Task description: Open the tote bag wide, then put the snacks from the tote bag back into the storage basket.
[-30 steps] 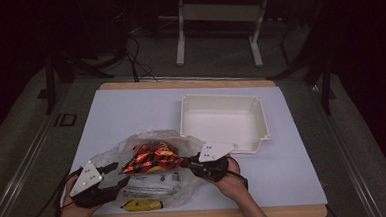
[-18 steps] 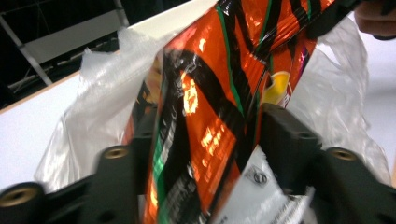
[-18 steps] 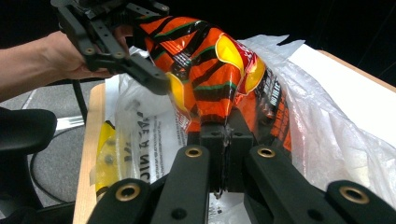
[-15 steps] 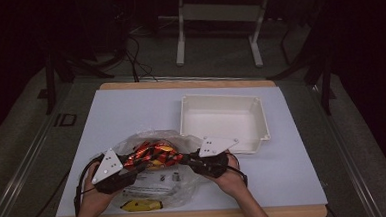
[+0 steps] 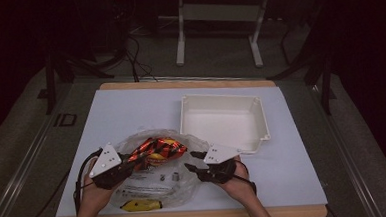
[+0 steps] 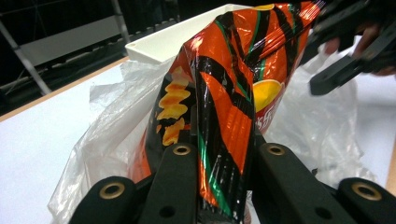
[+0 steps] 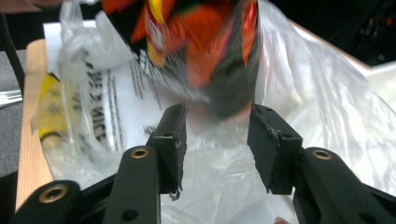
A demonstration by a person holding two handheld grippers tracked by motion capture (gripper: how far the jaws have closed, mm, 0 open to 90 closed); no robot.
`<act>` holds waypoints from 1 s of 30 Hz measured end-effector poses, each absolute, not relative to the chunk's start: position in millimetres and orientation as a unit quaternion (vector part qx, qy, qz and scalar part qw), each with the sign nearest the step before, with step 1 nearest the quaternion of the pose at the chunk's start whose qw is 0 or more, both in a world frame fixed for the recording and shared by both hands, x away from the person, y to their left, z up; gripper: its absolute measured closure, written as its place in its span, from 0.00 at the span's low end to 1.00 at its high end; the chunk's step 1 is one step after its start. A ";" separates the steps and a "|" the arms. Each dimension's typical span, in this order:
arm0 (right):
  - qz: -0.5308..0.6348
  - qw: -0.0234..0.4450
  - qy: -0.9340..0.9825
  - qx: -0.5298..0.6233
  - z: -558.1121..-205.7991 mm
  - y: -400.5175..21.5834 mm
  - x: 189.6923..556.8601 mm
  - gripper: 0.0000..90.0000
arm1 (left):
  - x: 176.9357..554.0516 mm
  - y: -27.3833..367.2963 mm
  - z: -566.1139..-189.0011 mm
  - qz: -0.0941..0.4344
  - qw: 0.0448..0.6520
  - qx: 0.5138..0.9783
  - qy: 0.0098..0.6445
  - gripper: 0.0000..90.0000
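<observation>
Left tool (image 5: 128,162) has just closed and clamps the snack bag (image 5: 158,148), lower centre, above the plastic bag (image 5: 177,189). Right tool (image 5: 193,161) has just opened and holds nothing. Lift the snack clear before moving toward the tray (image 5: 223,121). Small items in the plastic are hard to identify.

Dim room, grey floor (image 5: 28,147), metal frame legs (image 5: 179,34) (2 visible).
</observation>
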State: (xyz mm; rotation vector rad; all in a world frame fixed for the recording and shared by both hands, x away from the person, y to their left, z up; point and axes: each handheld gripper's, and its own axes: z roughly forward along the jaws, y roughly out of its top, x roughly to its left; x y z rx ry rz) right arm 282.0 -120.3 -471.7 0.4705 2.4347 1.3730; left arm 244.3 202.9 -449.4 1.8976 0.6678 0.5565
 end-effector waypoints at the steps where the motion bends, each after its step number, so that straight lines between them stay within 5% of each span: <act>1: 0.473 0.151 0.851 0.171 -474.6 -120.8 283.2 0.62 | 243.9 202.8 -447.8 0.227 0.506 0.785 0.275 0.94; 30: 0.432 0.120 0.869 0.209 -514.1 -114.5 299.2 0.63 | 238.6 205.1 -413.6 0.181 0.552 0.763 0.284 0.98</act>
